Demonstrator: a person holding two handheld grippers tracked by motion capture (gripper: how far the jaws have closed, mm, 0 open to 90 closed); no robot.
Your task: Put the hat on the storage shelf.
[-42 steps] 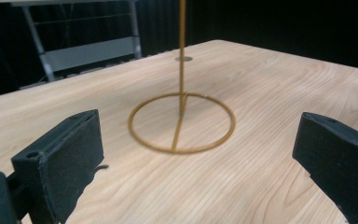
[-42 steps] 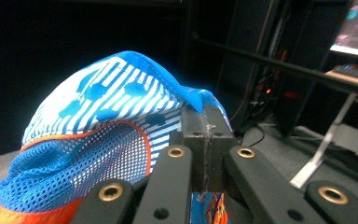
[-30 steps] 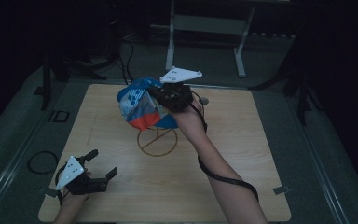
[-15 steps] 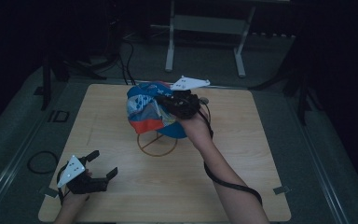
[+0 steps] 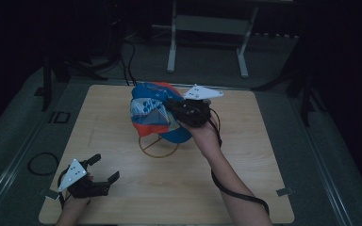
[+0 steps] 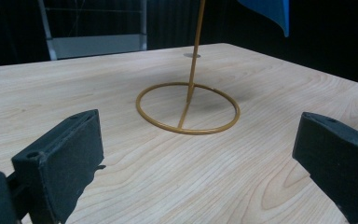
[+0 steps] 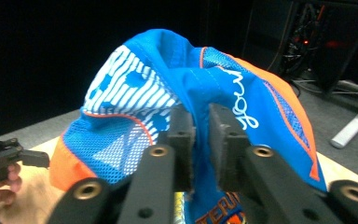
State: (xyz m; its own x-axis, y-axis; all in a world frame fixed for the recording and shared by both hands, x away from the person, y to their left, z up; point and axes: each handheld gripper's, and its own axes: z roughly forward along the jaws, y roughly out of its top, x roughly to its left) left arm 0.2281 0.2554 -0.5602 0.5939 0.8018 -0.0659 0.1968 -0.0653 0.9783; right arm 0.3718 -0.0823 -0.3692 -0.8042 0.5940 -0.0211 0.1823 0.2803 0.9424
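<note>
1. The light wooden square table (image 5: 245, 188) fills the middle of the high view, and everything I work with sits on or above it.

2. The blue, orange and white mesh fabric cap (image 5: 153, 113) hangs above the upper centre of the table, over the stand. I judge it light, soft and floppy: it sags and folds around whatever pinches it, so it should not slip but will droop. A fold of the crown or the brim edge looks like the sensible place to take hold.

3. The thin gold wire stand with a ring base and upright rod (image 6: 189, 109) stands at the table's centre. It looks light and easy to tip, so I would lower the cap onto it gently.

4. My right gripper (image 7: 200, 128) is clamped on a bunched fold of the cap, jaws nearly together with the cloth between them.

5. My left gripper (image 5: 101, 179) rests at the lower left of the table with its jaws spread wide and nothing between them, well apart from the stand.

6. Against the earlier high views, the cap and right gripper have moved rightward and lower, closer over the stand's rod; the left gripper has stayed where it was.
</note>
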